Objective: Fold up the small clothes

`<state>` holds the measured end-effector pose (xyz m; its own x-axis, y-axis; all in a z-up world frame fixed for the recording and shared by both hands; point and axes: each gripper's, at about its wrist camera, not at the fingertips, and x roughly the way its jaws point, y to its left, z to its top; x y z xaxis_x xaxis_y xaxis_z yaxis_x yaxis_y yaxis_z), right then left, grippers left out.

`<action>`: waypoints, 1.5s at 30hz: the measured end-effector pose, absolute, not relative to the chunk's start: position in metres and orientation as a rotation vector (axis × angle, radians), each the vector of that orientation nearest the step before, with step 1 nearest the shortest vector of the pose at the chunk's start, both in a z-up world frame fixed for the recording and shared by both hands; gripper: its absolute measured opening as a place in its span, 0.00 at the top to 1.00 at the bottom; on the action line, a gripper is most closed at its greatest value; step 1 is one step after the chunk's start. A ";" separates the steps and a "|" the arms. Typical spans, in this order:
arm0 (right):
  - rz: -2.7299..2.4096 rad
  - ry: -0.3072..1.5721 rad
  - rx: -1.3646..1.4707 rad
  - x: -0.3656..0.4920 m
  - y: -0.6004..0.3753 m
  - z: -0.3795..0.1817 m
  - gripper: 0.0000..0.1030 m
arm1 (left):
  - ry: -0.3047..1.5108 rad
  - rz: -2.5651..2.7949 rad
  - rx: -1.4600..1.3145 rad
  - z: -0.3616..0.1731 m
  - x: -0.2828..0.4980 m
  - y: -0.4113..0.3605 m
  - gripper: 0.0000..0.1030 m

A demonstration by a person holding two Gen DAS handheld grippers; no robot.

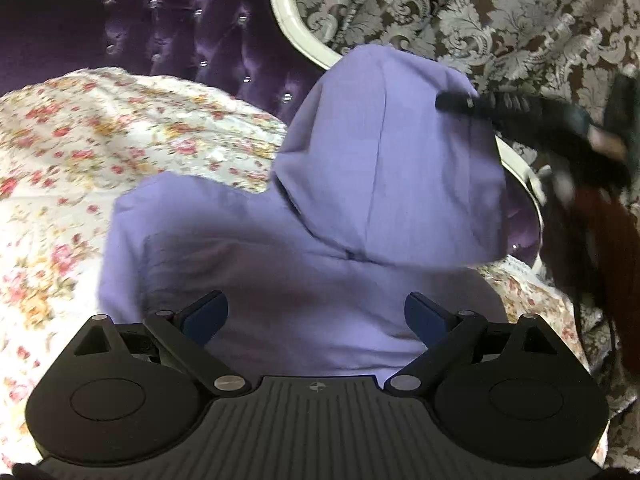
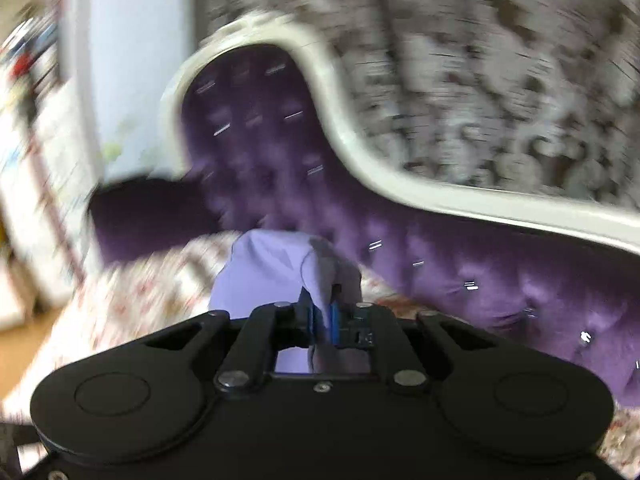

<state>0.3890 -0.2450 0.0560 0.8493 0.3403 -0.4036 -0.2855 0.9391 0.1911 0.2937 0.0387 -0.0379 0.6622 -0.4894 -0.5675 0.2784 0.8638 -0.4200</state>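
Observation:
A small lilac hoodie (image 1: 288, 264) lies on a floral bedspread (image 1: 72, 152), its body toward me and its hood (image 1: 392, 168) lifted up and away. My left gripper (image 1: 316, 316) hovers open over the hoodie's body, with nothing between its blue pads. In the left wrist view my right gripper (image 1: 456, 102) comes in from the right, blurred, and holds the hood's upper right edge. The right wrist view shows my right gripper (image 2: 322, 314) shut on a fold of lilac hoodie cloth (image 2: 276, 268), which bunches up in front of the blue pads.
A purple tufted headboard (image 1: 192, 36) with a cream frame (image 1: 288, 20) rises behind the bed. Brown and grey damask wallpaper (image 1: 500, 20) covers the wall behind. A dark purple pillow (image 1: 44, 32) lies at the back left. The right wrist view is motion-blurred.

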 end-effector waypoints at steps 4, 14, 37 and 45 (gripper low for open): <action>0.177 0.398 0.304 0.410 -0.296 0.053 0.27 | 0.711 -0.451 -0.232 -0.032 0.303 0.023 0.07; 0.135 0.546 0.064 0.359 -0.343 -0.007 0.27 | 0.698 -0.344 0.182 -0.030 0.360 -0.012 0.07; 0.212 0.646 0.359 0.462 -0.378 -0.041 0.26 | 0.668 -0.446 -0.006 0.010 0.482 -0.072 0.07; 0.234 0.564 0.034 0.378 -0.355 -0.044 0.20 | 0.534 -0.382 0.365 -0.012 0.456 -0.058 0.07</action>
<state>0.3777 -0.3546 -0.0445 0.8191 0.2292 -0.5258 -0.2104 0.9729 0.0964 0.4559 -0.0578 -0.0124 0.7942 -0.2541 -0.5520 0.4400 0.8670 0.2341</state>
